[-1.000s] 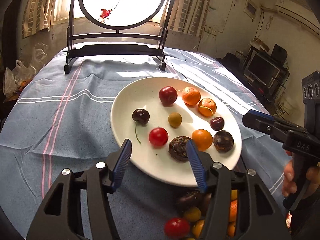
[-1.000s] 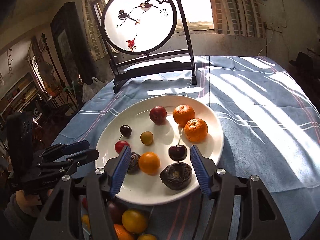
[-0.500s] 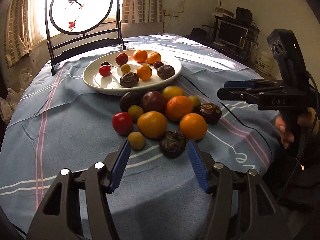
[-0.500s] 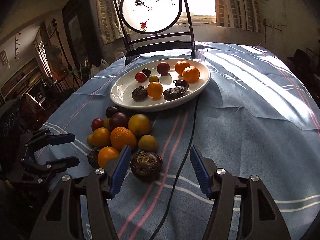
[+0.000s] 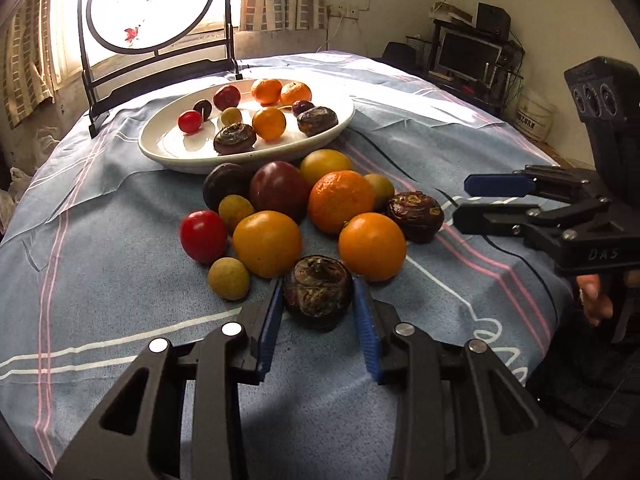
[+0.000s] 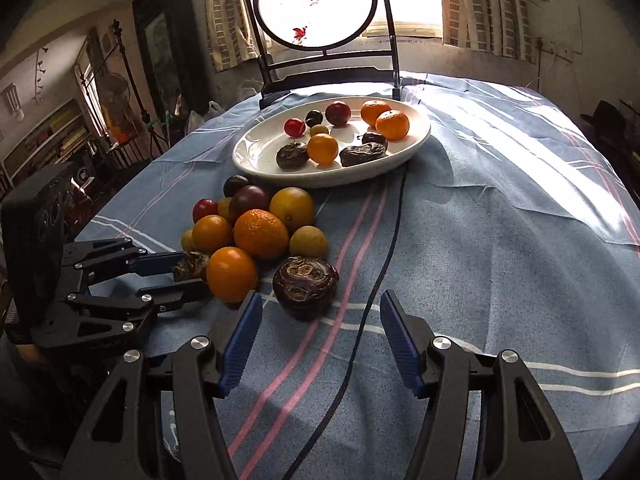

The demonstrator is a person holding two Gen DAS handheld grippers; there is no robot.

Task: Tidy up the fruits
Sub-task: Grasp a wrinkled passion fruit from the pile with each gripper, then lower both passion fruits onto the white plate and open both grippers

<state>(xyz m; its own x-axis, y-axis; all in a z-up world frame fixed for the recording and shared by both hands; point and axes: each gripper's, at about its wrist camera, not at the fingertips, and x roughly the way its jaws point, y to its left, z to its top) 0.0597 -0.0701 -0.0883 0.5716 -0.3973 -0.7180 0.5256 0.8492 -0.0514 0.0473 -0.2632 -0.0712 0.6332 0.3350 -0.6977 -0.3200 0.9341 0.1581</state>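
Dark chestnut (image 5: 318, 297) between closing left gripper (image 5: 318, 320) jaws; right gripper (image 6: 320, 344) open, empty.

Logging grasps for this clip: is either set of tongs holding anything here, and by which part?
The left tongs are closing around a dark wrinkled fruit on the cloth, pads at its two sides. The right tongs are open and hold nothing.

Blown-out window (image 5: 152, 4) backlight, fisheye-bent edges

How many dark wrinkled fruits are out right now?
4 wrinkled fruits: two on the white plate; two on the cloth, one at the pile's near edge, one at its right. Others may hide behind the pile.
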